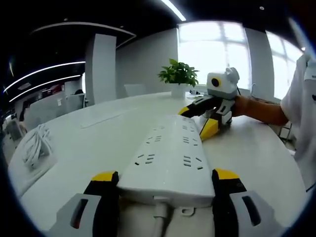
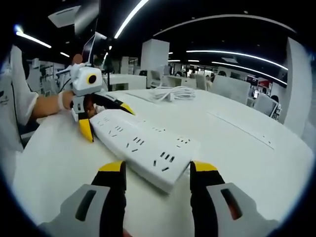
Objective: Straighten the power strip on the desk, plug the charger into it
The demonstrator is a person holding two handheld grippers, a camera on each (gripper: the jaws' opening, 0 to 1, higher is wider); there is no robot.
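Left gripper [image 1: 165, 180] and right gripper [image 2: 157, 170] each straddle an end of the strip [image 1: 170, 158], jaws wide, on the desk [image 1: 94, 143]

Both grippers set at opposite ends, jaws spread wide.

Left gripper [image 1: 160, 183] low and level, yellow-tipped jaws parted, one on each side of a near end. Right gripper [image 2: 158, 173] likewise open, jaws straddling the other end. Bare forearm [image 1: 259, 109] and white sleeve [image 1: 308, 113] reaching in behind the right gripper.
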